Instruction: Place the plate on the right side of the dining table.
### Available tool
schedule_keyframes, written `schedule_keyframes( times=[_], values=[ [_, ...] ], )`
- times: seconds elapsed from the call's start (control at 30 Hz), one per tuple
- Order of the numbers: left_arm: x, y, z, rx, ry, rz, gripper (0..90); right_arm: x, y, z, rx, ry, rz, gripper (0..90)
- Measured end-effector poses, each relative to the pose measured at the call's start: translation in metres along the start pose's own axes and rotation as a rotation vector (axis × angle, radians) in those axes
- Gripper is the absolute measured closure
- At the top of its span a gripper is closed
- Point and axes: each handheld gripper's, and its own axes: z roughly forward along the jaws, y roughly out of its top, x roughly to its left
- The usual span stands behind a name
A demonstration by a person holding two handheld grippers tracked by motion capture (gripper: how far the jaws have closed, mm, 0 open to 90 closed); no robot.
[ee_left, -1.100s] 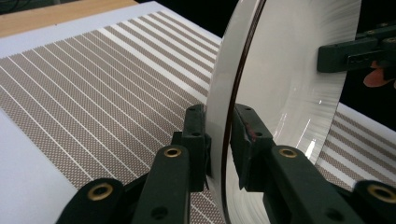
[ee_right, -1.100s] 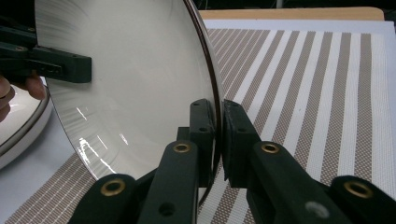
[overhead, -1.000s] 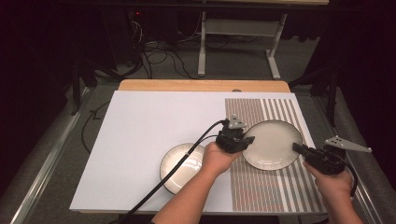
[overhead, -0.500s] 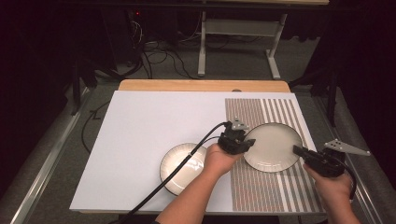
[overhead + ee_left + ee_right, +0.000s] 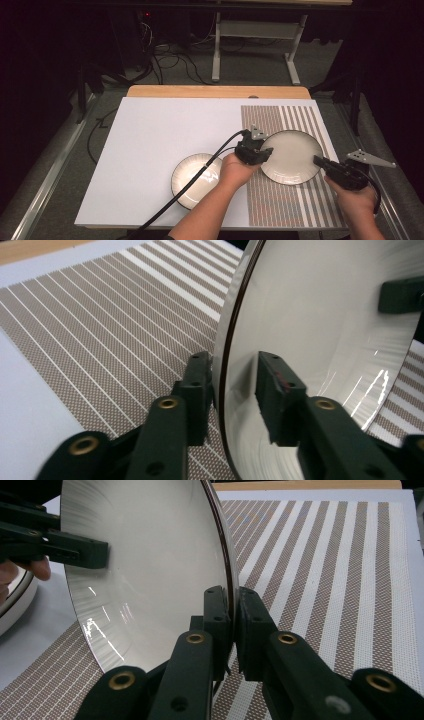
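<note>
Right gripper pinching large plate rim, steadying it on striped mat. Left gripper jaws just opening, straddling opposite rim, pads clear, releasing.

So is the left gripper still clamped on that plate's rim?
No, open: the left gripper has just been opening, with the plate rim between its jaws and a gap at one pad.

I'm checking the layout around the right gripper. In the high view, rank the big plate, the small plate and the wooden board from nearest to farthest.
1. Big plate, clamped in the right gripper.
2. Small plate, to the left.
3. Wooden board, along the far edge.
</note>
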Motion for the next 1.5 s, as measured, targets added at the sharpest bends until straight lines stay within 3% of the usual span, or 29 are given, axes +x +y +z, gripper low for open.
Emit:
schedule_keyframes(
  times=[0.1,0.4,0.57,0.67,0.83,1.0,1.37,1.5],
  values=[
    [0.002,0.003,-0.007,-0.01,0.003,0.026,58.1,0.0,0.0,0.001,-0.002,-0.002,-0.005,86.6],
    [0.013,-0.002,-0.034,-0.051,0.028,0.05,43.1,0.001,0.0,0.001,0.0,-0.011,-0.003,86.4],
    [0.024,-0.009,-0.052,-0.076,0.053,0.031,33.8,0.002,0.001,0.001,0.0,-0.013,-0.007,86.3],
    [0.033,-0.015,-0.065,-0.092,0.047,0.013,30.1,0.002,0.001,0.001,0.0,-0.015,-0.009,86.4],
    [0.041,-0.022,-0.085,-0.118,0.084,0.011,20.7,0.004,0.002,0.001,0.003,-0.018,-0.015,86.4],
    [0.052,-0.03,-0.109,-0.154,0.083,-0.02,15.4,0.004,0.002,0.001,0.006,-0.021,-0.009,86.4],
    [0.07,-0.043,-0.151,-0.169,0.187,-0.01,1.6,0.005,0.003,0.0,0.007,-0.025,-0.018,86.3],
    [0.074,-0.05,-0.164,-0.193,0.18,-0.011,0.0,0.004,0.003,0.0,0.009,-0.028,-0.013,86.3]
  ],
)
